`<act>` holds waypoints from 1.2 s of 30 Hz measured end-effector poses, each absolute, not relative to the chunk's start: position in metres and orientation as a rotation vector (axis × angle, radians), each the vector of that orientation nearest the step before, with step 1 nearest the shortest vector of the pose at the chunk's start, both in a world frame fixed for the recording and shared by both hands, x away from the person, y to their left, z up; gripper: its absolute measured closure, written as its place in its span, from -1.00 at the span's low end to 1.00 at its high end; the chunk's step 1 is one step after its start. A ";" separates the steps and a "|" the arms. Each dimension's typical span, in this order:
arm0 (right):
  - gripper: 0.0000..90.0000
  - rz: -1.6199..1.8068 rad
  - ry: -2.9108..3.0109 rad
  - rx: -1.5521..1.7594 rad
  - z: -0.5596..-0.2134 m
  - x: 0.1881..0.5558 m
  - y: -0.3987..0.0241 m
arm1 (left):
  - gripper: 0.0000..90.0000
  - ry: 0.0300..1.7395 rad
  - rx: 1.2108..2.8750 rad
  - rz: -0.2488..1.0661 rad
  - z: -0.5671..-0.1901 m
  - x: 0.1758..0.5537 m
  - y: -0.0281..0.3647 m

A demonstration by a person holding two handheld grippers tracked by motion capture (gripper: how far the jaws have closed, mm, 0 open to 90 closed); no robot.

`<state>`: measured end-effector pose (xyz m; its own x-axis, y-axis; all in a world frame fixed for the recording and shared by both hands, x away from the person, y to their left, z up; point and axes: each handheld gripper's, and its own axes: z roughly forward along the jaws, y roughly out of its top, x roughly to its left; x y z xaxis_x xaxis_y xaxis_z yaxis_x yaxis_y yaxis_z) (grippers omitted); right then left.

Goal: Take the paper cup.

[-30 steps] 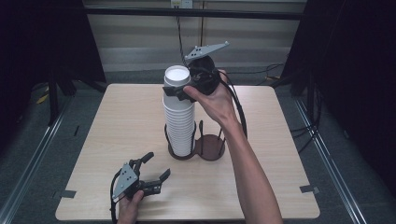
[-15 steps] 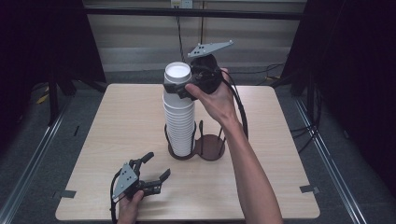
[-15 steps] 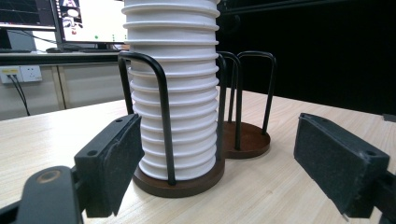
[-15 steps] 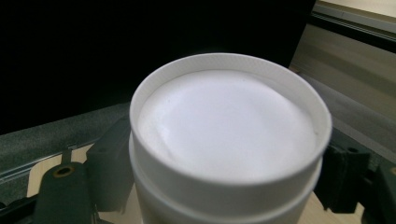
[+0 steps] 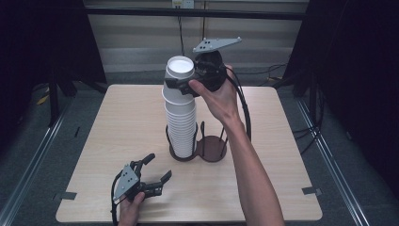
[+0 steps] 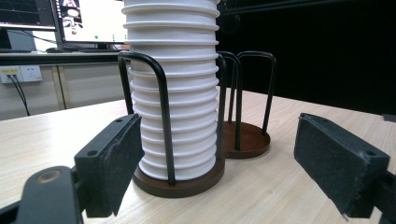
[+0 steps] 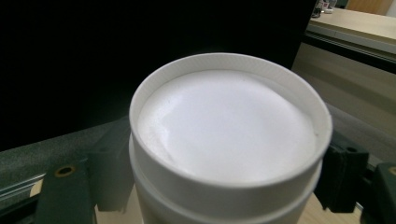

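A tall stack of white paper cups (image 5: 181, 127) stands upside down in one ring of a dark wire holder (image 5: 212, 149) at the table's middle. My right gripper (image 5: 181, 84) is up at the top of the stack, shut on the top cup (image 5: 180, 67). In the right gripper view that cup's (image 7: 224, 121) white bottom sits between the black pads (image 7: 343, 172). My left gripper (image 5: 157, 168) rests low near the table's front left, open, pointing at the stack (image 6: 175, 107), with nothing between its pads (image 6: 112, 163).
The holder's second ring (image 6: 245, 137) stands empty just right of the stack. The light wooden table (image 5: 117, 122) has bare surface around the holder. A black cable (image 5: 244, 113) trails from the right gripper along the forearm.
The right gripper and the top cup have risen slightly at the head of the stack. The left gripper has stayed where it was.
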<state>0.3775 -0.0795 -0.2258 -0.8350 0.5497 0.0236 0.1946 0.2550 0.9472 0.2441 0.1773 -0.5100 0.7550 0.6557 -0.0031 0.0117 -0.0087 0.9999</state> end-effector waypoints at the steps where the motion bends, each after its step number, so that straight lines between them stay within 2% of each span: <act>1: -0.53 1.615 2.216 0.686 -0.225 0.378 -0.080 | -0.65 0.566 1.510 0.554 -0.510 0.244 0.177; 36: -0.52 1.831 2.029 0.672 -0.216 0.370 -0.098 | -0.65 0.572 1.505 0.549 -0.510 0.244 0.177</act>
